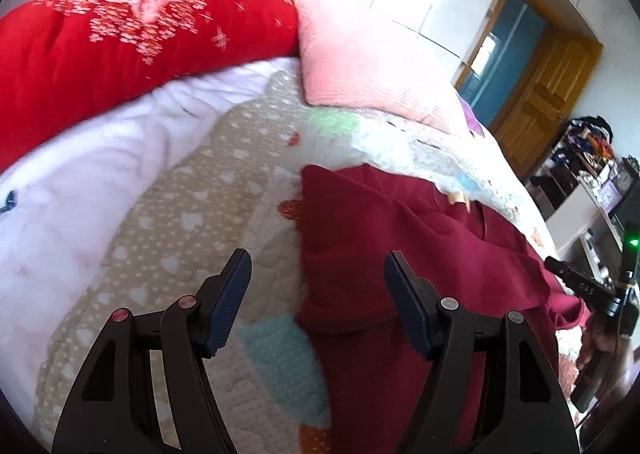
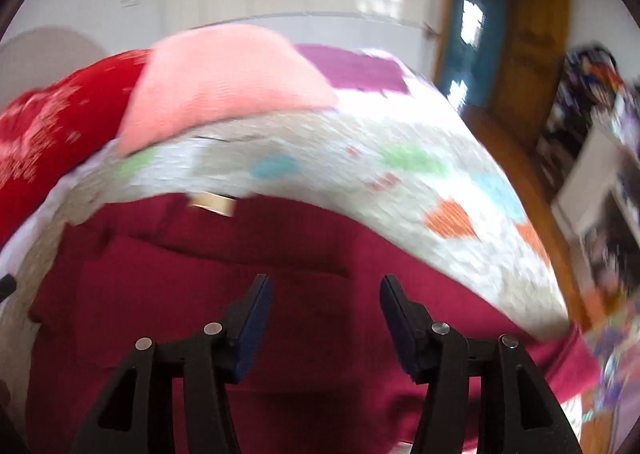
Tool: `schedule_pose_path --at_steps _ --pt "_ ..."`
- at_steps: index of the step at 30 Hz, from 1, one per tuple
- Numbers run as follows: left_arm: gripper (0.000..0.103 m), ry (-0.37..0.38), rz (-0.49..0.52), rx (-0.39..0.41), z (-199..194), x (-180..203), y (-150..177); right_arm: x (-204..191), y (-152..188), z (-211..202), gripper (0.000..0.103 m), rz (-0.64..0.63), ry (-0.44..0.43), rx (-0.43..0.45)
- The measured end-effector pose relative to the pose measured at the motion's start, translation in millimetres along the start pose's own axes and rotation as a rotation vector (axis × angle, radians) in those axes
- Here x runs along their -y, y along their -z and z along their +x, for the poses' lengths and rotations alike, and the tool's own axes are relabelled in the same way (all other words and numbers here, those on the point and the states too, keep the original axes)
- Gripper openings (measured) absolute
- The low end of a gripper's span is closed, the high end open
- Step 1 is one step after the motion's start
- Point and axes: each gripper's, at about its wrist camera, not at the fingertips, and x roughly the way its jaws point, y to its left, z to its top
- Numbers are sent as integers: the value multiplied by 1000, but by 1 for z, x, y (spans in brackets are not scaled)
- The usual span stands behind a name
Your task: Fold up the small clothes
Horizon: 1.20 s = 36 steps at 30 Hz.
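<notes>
In the left wrist view, we see our left gripper [image 1: 318, 286] spread wide with nothing between its 2 fingers, hovering over the left edge of the dark red garment [image 1: 404, 254], which lies on the quilt [image 1: 192, 214]. A pink pillow [image 1: 360, 62] sits beyond the garment. In the right wrist view, our right gripper [image 2: 325, 320] is likewise wide apart and empty, above the garment's [image 2: 280, 254] middle.

Home bedroom: bed w/ patchwork quilt [image 1: 192, 222], red duvet [image 1: 100, 46], pink pillow [image 1: 360, 66], wooden door [image 1: 536, 102], cluttered shelf [image 1: 580, 162]
</notes>
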Motion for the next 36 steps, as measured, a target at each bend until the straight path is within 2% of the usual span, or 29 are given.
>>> schedule_pose_path --at_steps 2,3,4,5,7,9,12,18,22,24,26,29,31,34,35,36 --pt "69 22 18 -31 10 5 0 5 4 12 54 19 -67 -27" --pt "69 25 34 -54 14 8 2 3 6 16 48 3 -63 -29" --pt "69 20 45 -72 18 11 5 -4 6 25 22 -15 -33 -38" --pt "69 12 54 -89 22 13 8 -5 9 34 9 -26 -14 -67" --pt "69 -21 69 -126 32 13 15 -2 11 34 3 -16 -26 -66" --pt "69 -54 78 -182 42 13 20 1 7 22 3 -20 -30 -15" --pt "69 -54 59 -183 43 10 23 17 2 3 3 -33 27 71" --pt "69 -80 87 -186 37 14 30 21 9 37 3 6 60 -71" --pt "69 -57 55 -186 38 8 31 24 13 8 8 87 13 -19" --pt "70 -61 57 -183 38 10 31 17 16 -10 9 78 -43 24" --pt "70 -72 66 -174 36 12 33 0 21 -7 12 -5 -86 -9" --pt "70 -90 80 -165 31 16 36 -9 36 22 13 -38 -86 -139" --pt "69 -105 93 -163 23 20 37 -9 40 17 13 -36 -82 -104" --pt "70 -100 107 -148 9 29 40 -5 40 -3 14 -13 -91 -125" --pt "70 -93 113 -149 4 33 42 -5 42 -15 16 -2 -119 -109" --pt "70 -87 117 -150 0 37 44 -7 44 -21 22 -7 -139 -104"
